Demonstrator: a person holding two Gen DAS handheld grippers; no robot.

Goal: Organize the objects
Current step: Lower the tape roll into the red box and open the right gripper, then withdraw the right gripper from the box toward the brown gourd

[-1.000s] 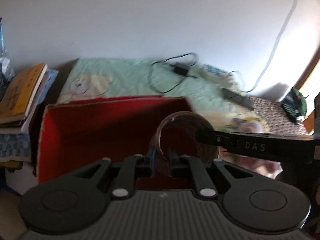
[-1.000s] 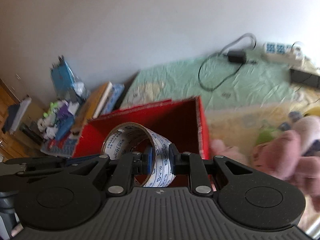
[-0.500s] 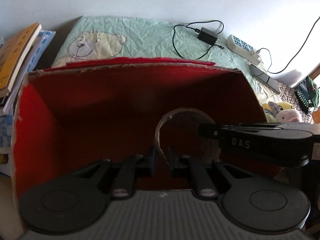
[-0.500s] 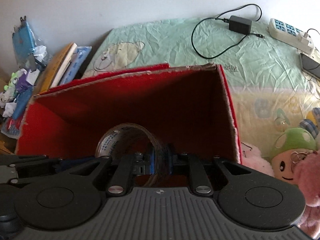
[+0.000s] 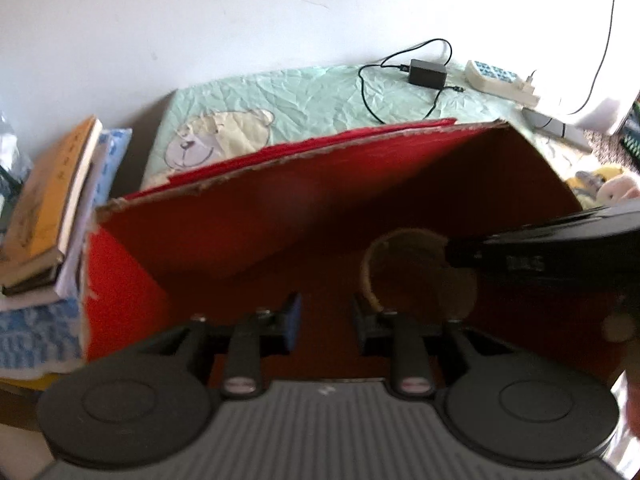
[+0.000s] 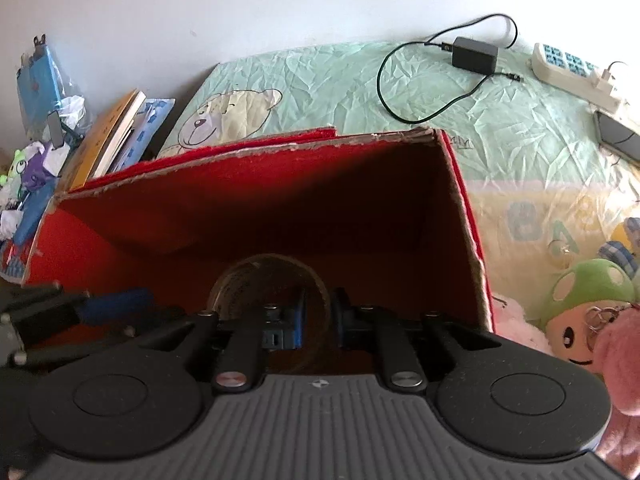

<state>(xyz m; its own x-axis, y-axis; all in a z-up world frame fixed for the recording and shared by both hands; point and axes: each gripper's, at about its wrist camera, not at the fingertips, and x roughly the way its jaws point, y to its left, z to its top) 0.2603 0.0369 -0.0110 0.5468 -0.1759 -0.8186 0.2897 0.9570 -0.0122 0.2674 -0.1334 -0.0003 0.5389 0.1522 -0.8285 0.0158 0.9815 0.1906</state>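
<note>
A roll of clear tape (image 6: 272, 258) stands on edge deep inside the red cardboard box (image 6: 240, 156). My right gripper (image 6: 318, 312) is shut on the roll's right wall, one pad inside the ring and one outside. In the left wrist view the roll (image 5: 366, 276) lies just right of my left gripper (image 5: 326, 320), whose jaws are opening. Only the box's (image 5: 280, 160) red floor shows between its pads. The roll's rim sits beside the right fingertip (image 5: 362, 316). From the right, the other gripper's black body covers part of the ring.
The box stands on a green bear-print mat (image 5: 304, 96). Stacked books (image 5: 52, 196) lie left of it. A charger with cable (image 6: 474, 54), a power strip (image 6: 568, 66) and a phone (image 6: 616, 136) lie behind. Plush toys (image 6: 580, 300) crowd the box's right side.
Both grippers came down with the tape roll from above the box's rim to deep inside it. The left jaws have since parted off the roll's wall. The right stays clamped.
</note>
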